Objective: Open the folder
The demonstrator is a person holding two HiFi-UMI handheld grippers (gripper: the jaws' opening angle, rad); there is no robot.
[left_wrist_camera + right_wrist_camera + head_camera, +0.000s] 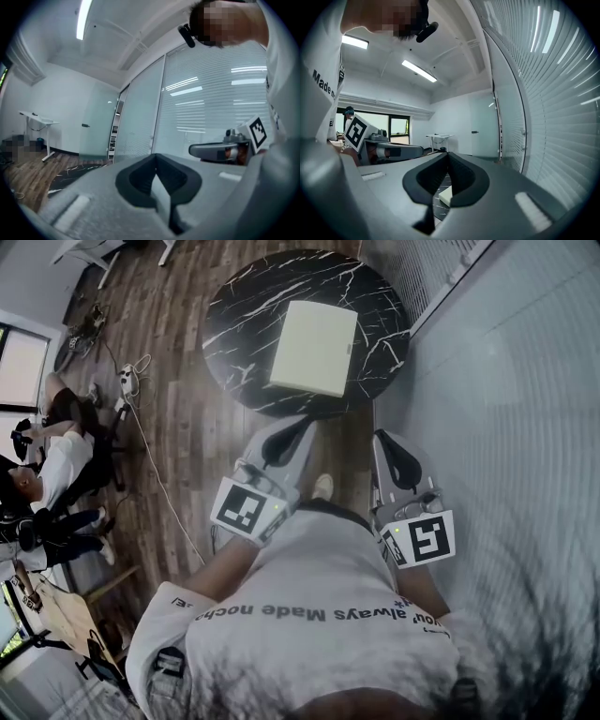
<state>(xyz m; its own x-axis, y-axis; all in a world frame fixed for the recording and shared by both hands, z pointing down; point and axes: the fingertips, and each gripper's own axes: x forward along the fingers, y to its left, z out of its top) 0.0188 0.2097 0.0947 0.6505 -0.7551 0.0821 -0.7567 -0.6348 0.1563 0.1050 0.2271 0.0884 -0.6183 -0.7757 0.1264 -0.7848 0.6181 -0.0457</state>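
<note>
A pale cream folder (315,348) lies shut and flat on a round black marble table (244,324). Both grippers are held close to my body, short of the table's near edge, pointing toward it. My left gripper (302,423) has its jaws together with nothing between them, as the left gripper view (155,155) also shows. To its right, my right gripper (382,437) is likewise shut and empty. In the right gripper view (448,153), a corner of the folder (446,195) shows through the hollow under the closed jaws.
A glass wall with blinds (506,381) runs along the right, close to the table. A power strip and cable (129,381) lie on the wood floor at left. A seated person (56,465) is at far left. A white desk (438,137) stands at the back.
</note>
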